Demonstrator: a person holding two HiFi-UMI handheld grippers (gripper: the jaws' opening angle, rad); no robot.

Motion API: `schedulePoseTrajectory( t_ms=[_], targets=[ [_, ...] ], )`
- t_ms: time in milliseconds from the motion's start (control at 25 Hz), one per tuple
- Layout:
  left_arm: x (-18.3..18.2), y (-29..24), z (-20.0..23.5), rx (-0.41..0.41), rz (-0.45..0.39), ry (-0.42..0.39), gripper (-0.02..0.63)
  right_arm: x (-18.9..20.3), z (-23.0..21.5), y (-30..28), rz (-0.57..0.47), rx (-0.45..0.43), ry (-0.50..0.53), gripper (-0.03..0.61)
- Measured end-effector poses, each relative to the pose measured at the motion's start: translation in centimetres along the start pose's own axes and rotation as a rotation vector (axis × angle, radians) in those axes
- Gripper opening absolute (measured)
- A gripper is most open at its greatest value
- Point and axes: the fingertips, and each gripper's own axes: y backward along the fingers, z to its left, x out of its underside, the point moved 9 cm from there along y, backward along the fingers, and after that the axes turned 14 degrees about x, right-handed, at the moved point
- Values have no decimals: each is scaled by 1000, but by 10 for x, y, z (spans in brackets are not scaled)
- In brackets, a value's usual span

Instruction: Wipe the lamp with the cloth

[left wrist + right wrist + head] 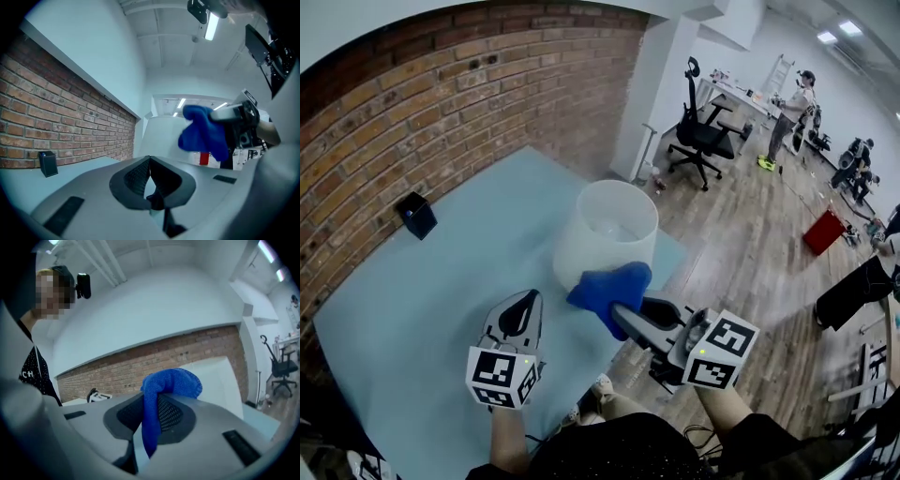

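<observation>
A white lamp shade (605, 230) stands on the pale blue table (441, 291) near its right edge. My right gripper (623, 314) is shut on a blue cloth (607, 291), which bunches at the shade's lower front side. In the right gripper view the cloth (161, 394) hangs between the jaws, with the lamp (220, 380) just behind it. My left gripper (523, 309) is shut with nothing in it, left of the cloth and short of the lamp. From the left gripper view the lamp (161, 138) and cloth (201, 133) lie ahead to the right.
A small black box (416, 215) sits at the table's far left by the brick wall (441, 103). An office chair (703, 131) and a person (792, 108) are far off on the wooden floor. A red bin (823, 232) stands to the right.
</observation>
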Motion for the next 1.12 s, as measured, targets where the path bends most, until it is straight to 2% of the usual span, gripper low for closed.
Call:
schedulePoseTrajectory(
  t_ms=[160, 280, 480, 680, 960, 1120],
  targets=[
    [-2, -6, -6, 11, 5, -10, 9, -60, -15, 10, -197, 38, 87, 60],
    [0, -10, -11, 23, 11, -14, 8, -72, -31, 9, -225, 80, 141, 59],
    [5, -15, -14, 40, 20, -6, 9, -32, -50, 2, -115, 58, 94, 59],
    [4, -20, -11, 36, 37, 7, 9, 9, -70, -1, -36, 42, -21, 60],
    [13, -12, -14, 34, 51, 23, 8, 70, -83, 5, 98, 71, -87, 59],
    [21, -9, -14, 22, 60, 36, 9, 112, -79, 9, 212, 90, -133, 60]
  ],
)
